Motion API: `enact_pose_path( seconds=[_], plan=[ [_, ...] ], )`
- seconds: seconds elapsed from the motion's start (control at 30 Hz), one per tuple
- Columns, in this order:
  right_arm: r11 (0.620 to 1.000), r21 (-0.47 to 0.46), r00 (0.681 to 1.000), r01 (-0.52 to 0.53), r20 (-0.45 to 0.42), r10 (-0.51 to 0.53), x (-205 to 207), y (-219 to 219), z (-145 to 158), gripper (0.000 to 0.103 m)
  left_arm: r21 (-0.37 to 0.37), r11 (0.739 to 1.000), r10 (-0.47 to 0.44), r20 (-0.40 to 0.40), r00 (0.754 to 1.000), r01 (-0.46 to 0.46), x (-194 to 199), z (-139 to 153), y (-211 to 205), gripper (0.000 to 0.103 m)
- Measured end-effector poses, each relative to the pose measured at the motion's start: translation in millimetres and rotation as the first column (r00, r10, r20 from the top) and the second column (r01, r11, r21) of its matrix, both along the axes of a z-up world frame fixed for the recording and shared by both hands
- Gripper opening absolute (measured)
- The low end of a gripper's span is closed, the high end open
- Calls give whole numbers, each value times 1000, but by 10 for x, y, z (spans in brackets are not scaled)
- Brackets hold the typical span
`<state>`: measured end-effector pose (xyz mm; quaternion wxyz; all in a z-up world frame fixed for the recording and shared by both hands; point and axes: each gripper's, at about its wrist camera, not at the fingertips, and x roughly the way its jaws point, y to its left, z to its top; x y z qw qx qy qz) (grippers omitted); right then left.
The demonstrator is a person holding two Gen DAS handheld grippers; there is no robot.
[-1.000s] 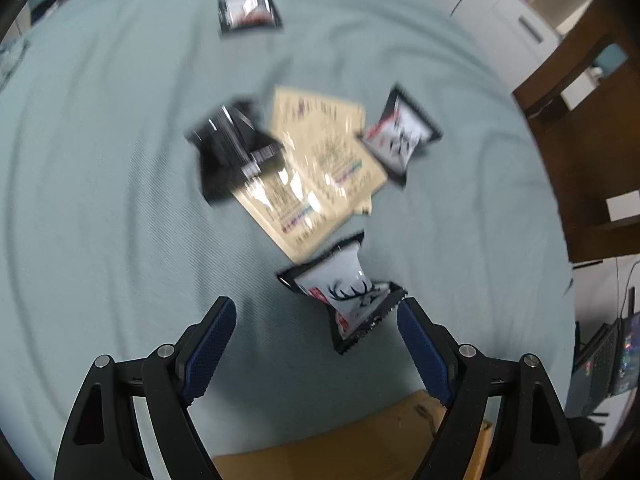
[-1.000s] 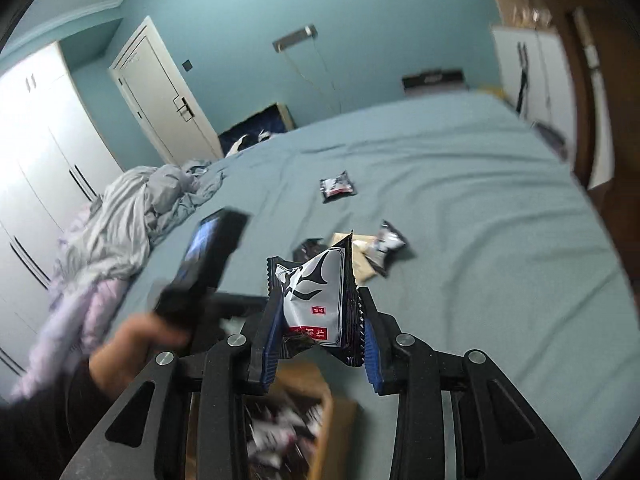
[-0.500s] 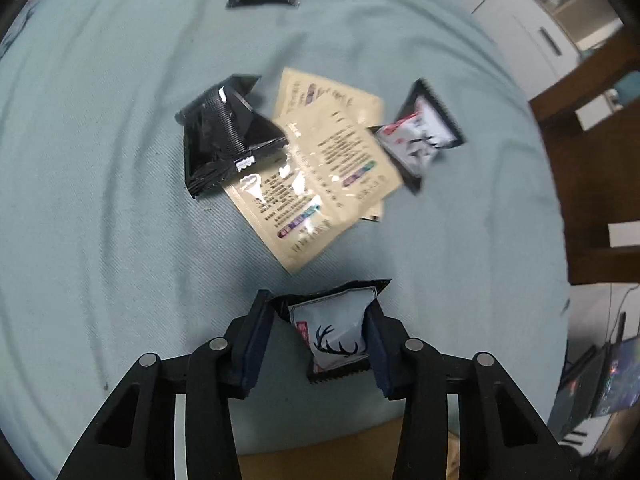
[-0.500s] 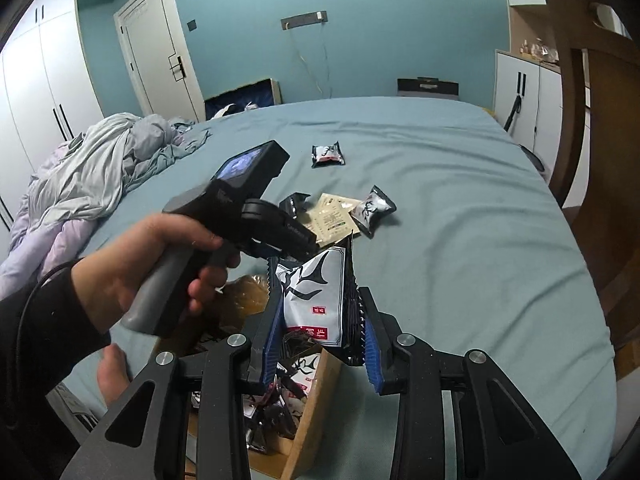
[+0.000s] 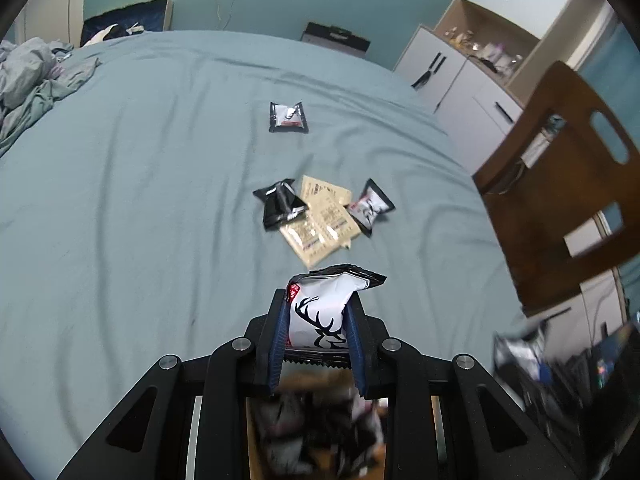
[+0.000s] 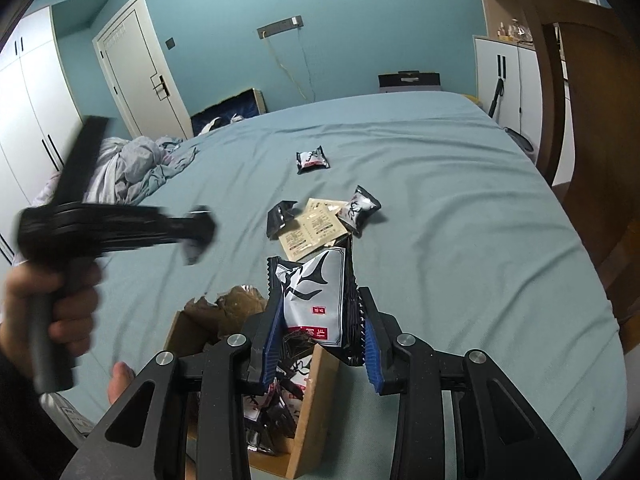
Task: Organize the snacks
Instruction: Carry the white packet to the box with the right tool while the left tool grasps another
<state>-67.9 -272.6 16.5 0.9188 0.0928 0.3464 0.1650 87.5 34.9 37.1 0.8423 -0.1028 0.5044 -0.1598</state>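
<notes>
A deer-print snack packet (image 5: pixel 320 316) is pinched in the left gripper (image 5: pixel 316 344), whose fingers have just been closing on it, above the cardboard box (image 6: pixel 308 412). A second packet (image 6: pixel 316 296) is clamped in the right gripper (image 6: pixel 318 344), over the box. Release into the box is judged next.

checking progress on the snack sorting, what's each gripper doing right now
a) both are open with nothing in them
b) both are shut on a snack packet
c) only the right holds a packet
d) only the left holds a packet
b: the left gripper pinches the white deer-print packet, and the right gripper is clamped on a black-and-white packet above the cardboard box.
</notes>
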Motion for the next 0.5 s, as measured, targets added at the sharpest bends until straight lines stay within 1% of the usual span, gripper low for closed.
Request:
enact_pose_path(
  seconds=[0.07, 0.17, 0.2, 0.23, 0.33, 0.37, 0.4, 0.43, 0.47, 0.5],
  plan=[
    [1000, -8, 1000, -11, -2, 11, 3, 37, 18, 33, -5, 1000, -8, -15, 1000, 8, -149, -42, 29, 26],
    [999, -24, 1000, -31, -4, 31, 22, 81, 36, 33, 7, 1000, -22, -86, 996, 22, -383, -232, 40, 26],
    [999, -29, 999, -38, -6, 38, 25, 88, 26, 33, 19, 999, -31, -92, 995, 33, -453, -263, 31, 26],
    [998, -32, 999, -47, -10, 46, 26, 96, 22, 33, 42, 998, -47, -90, 995, 51, -534, -293, -4, 26],
    [995, -33, 995, -93, -24, 93, 24, 157, 13, 33, 118, 986, -115, -50, 992, 120, -722, -307, -175, 27],
    [994, -38, 995, -103, -23, 102, 16, 180, 13, 33, 138, 981, -135, -40, 990, 139, -762, -305, -220, 31],
    [992, -45, 993, -120, -20, 119, 0, 209, 21, 33, 165, 973, -157, -32, 987, 160, -803, -303, -270, 43],
    [990, -50, 991, -132, -19, 131, -10, 231, 24, 33, 200, 964, -177, -21, 984, 177, -824, -311, -327, 53],
    [988, -59, 990, -144, -17, 143, -23, 254, 32, 33, 234, 955, -187, 0, 982, 182, -858, -307, -362, 69],
    [987, -65, 989, -146, -18, 145, -20, 262, 27, 33, 259, 949, -190, 25, 981, 178, -881, -293, -377, 74]
  ],
)
